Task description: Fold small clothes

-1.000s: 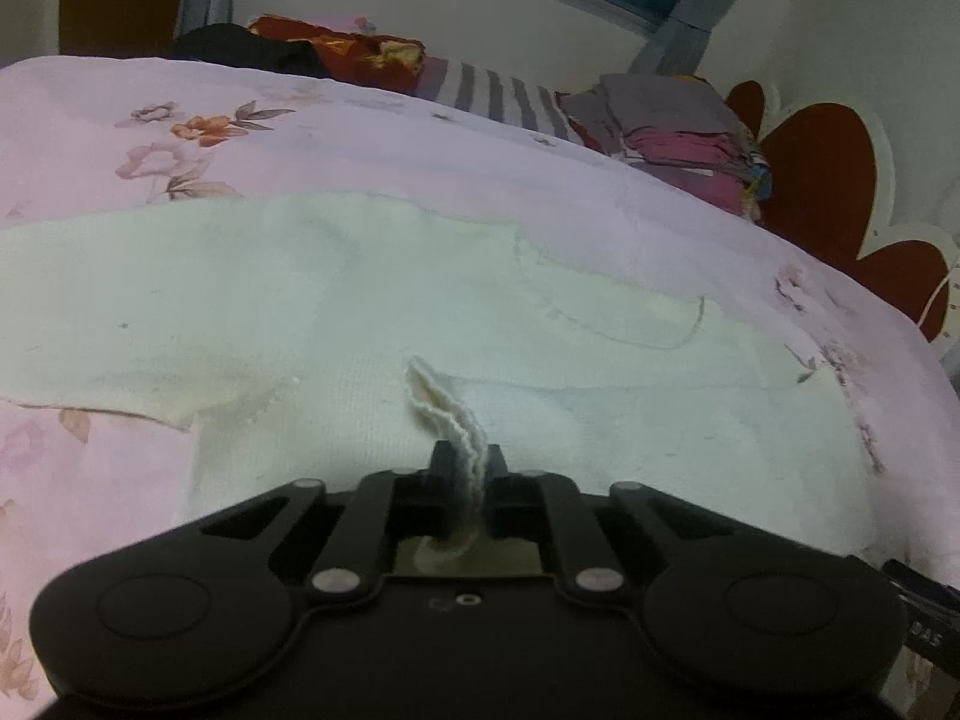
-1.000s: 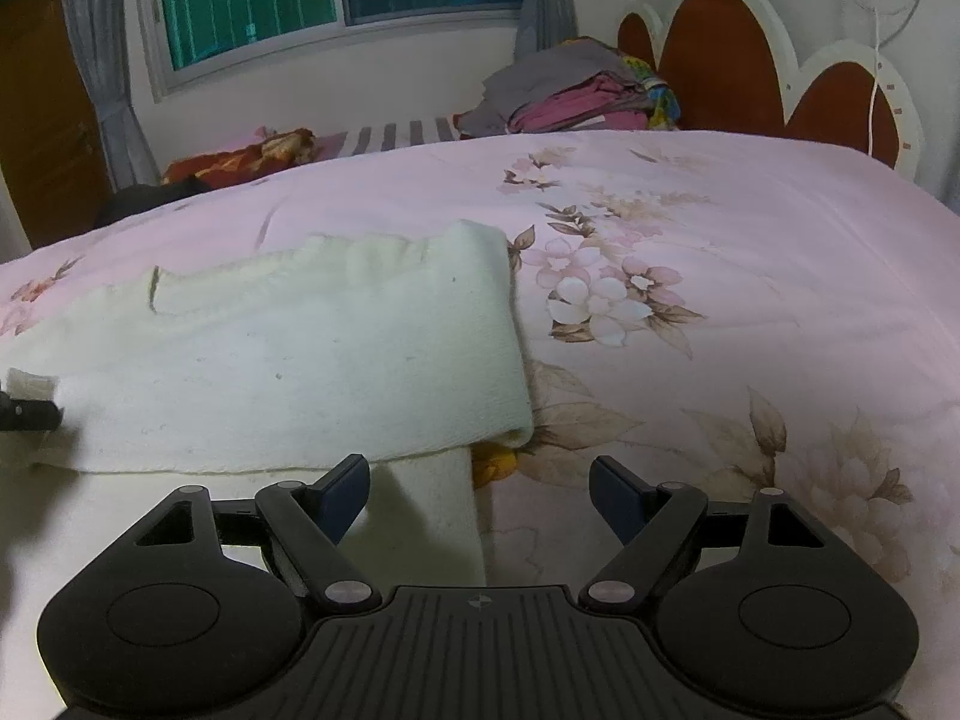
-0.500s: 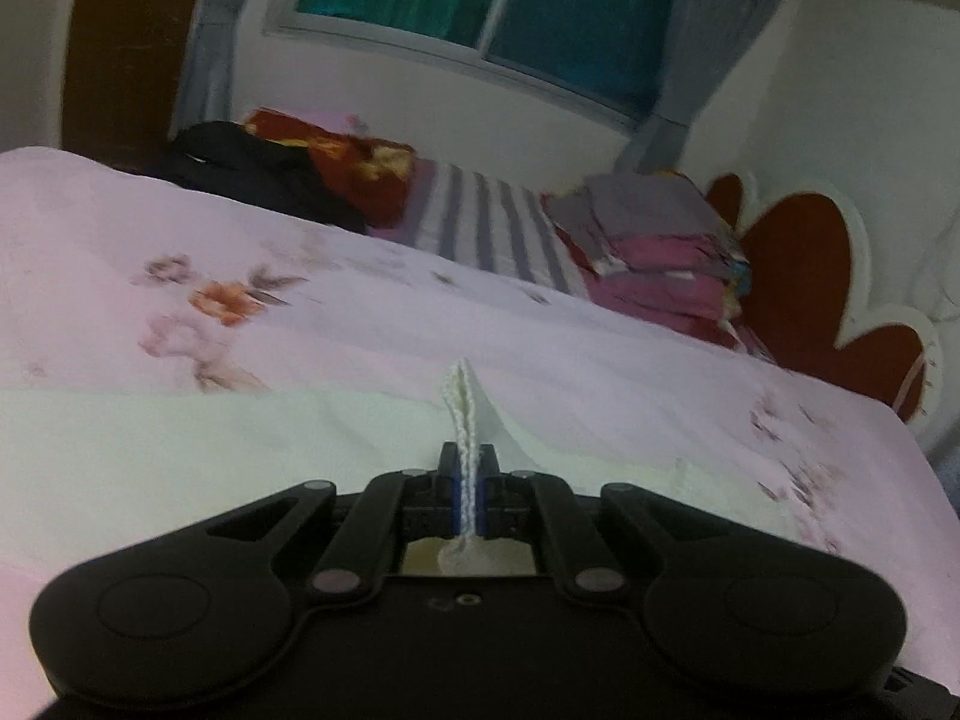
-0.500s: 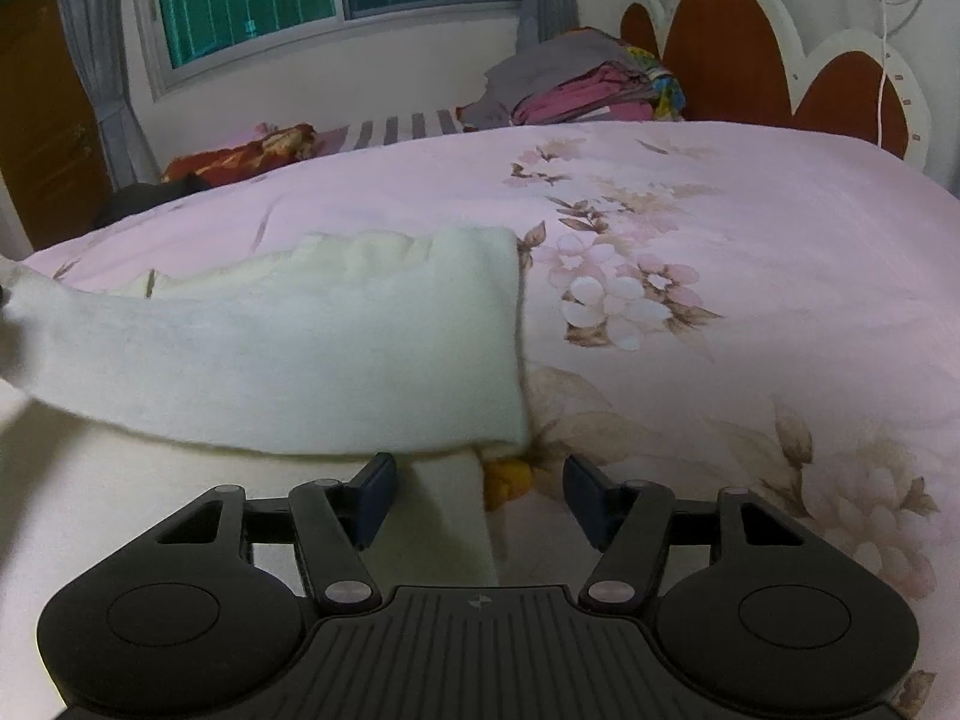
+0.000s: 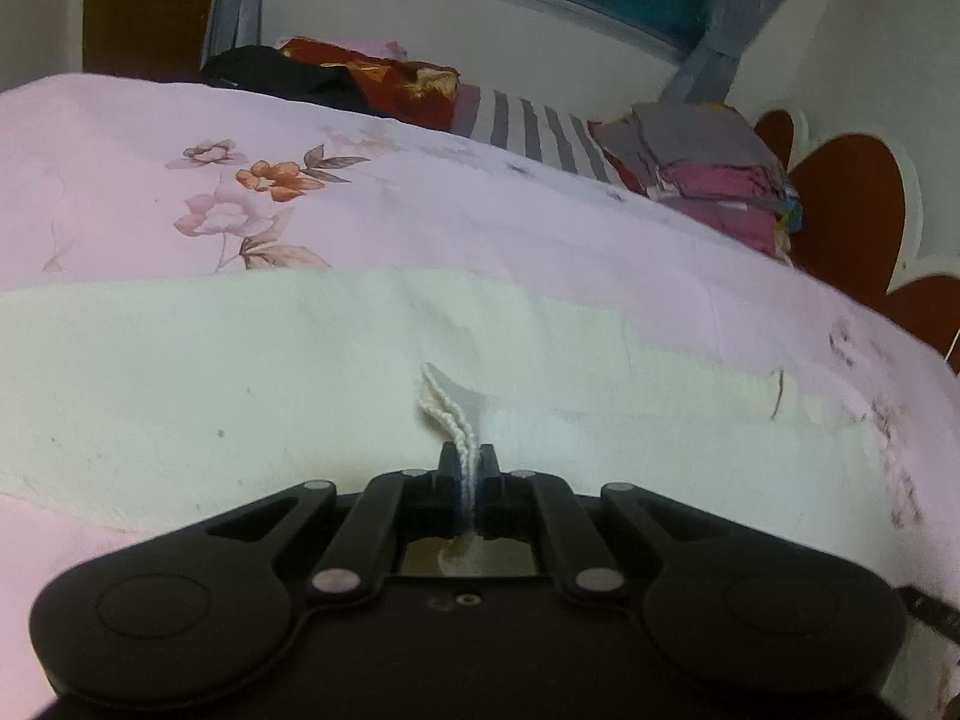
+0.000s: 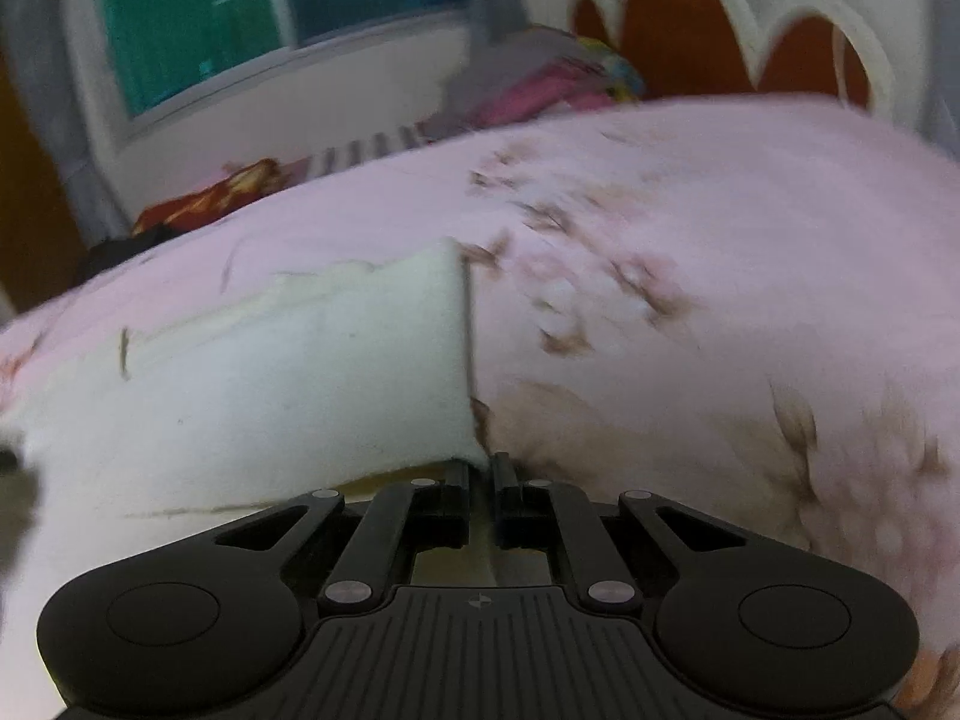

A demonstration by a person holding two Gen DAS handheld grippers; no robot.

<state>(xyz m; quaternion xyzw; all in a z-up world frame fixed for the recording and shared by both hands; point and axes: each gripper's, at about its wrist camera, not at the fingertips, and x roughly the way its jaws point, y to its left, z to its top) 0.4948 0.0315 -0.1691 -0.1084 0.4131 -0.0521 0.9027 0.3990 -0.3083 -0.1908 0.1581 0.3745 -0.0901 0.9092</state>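
Since the earlier frame the right gripper [image 6: 480,474] has closed from wide open onto the corner of the cream knitted garment [image 6: 288,384], which lies folded on the pink floral bedsheet [image 5: 540,228]; the left gripper [image 5: 468,468] stays pinched on a ribbed edge of it

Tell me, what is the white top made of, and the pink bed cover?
White top: probably soft knitted cotton or wool; its pinched edge shows tiny loops and it looks fuzzy. Pink bed cover: likely thin smooth woven cloth, matte, with printed flowers.
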